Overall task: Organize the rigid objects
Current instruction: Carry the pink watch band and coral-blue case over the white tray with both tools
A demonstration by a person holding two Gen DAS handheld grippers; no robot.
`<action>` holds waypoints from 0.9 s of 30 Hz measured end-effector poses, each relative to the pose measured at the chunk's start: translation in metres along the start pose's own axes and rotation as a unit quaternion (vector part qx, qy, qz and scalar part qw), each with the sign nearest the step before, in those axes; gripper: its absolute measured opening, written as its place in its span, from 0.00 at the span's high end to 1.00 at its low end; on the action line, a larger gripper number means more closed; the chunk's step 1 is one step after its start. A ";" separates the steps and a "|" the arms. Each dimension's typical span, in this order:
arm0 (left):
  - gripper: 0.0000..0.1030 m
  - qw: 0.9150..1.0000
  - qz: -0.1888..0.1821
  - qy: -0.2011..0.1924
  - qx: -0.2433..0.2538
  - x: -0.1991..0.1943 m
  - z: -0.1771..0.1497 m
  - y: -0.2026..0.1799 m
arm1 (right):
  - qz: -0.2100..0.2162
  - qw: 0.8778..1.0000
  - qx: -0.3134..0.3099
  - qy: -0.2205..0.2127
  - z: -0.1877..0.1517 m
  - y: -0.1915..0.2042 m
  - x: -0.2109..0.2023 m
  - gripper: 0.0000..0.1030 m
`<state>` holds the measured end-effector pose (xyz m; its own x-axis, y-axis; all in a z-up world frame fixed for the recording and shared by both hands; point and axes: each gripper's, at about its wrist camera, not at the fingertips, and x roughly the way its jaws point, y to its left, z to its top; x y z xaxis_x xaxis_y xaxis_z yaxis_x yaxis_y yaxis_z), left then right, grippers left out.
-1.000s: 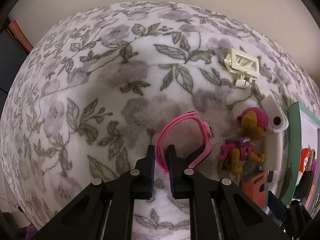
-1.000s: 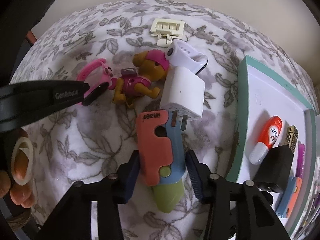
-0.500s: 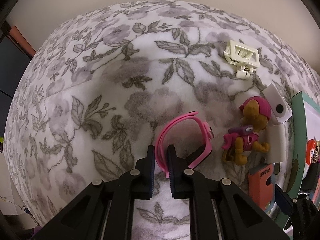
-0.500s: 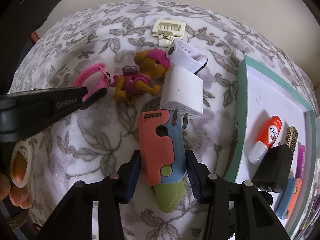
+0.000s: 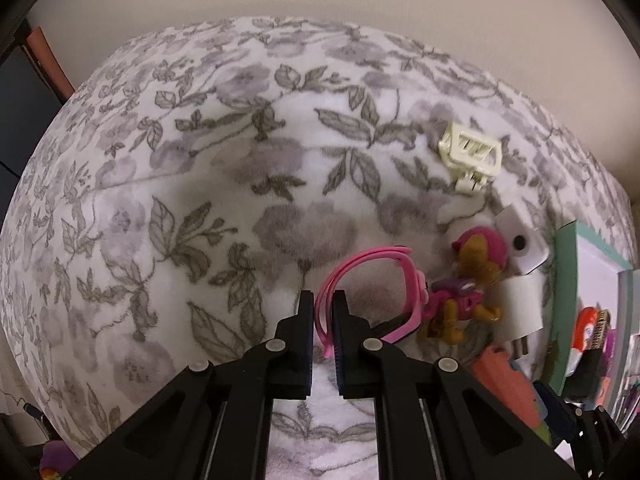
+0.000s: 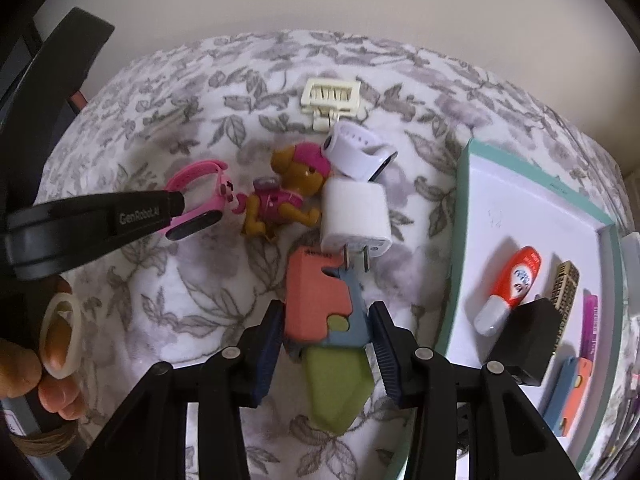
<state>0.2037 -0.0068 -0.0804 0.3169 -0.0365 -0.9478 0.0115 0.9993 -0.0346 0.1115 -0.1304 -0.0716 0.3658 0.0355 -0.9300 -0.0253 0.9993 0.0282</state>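
"GenRobot.AI" lettering on left gripper

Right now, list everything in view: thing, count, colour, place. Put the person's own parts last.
blanket: one, white with grey flowers, under everything
watch: one, pink, strap pinched in the left tool
dog figure: one, brown and pink, beside the watch
charger plug: one, white, right of the dog
white strap: one, behind the plug
hair clip: one, cream, farthest back
folding toy: one, coral, blue and green, between the right tool's pads
tray: one, teal-rimmed, right side
correction tape: one, orange and white, in tray
black block: one, in tray
left tool: shut on watch
right tool: shut on toy
hand: one, lower left, holding the left tool's handle
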 end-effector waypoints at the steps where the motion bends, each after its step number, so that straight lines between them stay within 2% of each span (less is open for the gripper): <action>1: 0.92 1.000 -0.001 -0.005 -0.001 -0.004 0.002 0.001 | 0.001 1.000 0.001 -0.004 0.000 0.000 -0.003 0.57; 8: 0.92 0.999 -0.012 -0.043 -0.007 -0.036 0.011 0.003 | 0.012 1.000 0.011 -0.025 0.005 -0.007 -0.020 0.65; 10: 0.92 0.998 -0.013 -0.053 -0.005 -0.043 0.013 0.001 | 0.015 1.000 0.011 -0.025 0.005 -0.007 -0.020 0.79; 16: 0.92 0.998 -0.016 -0.066 0.000 -0.054 0.013 -0.004 | 0.018 0.999 0.023 -0.016 0.001 -0.014 -0.009 0.79; 27: 0.92 0.999 -0.022 -0.045 0.002 -0.040 0.008 -0.010 | 0.020 1.000 0.020 -0.006 -0.001 -0.013 0.009 0.79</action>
<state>0.1985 -0.0149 -0.0396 0.3998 -0.0804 -0.9131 0.0319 0.9968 -0.0738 0.1137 -0.1432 -0.0806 0.3769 0.0762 -0.9231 -0.0026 0.9967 0.0812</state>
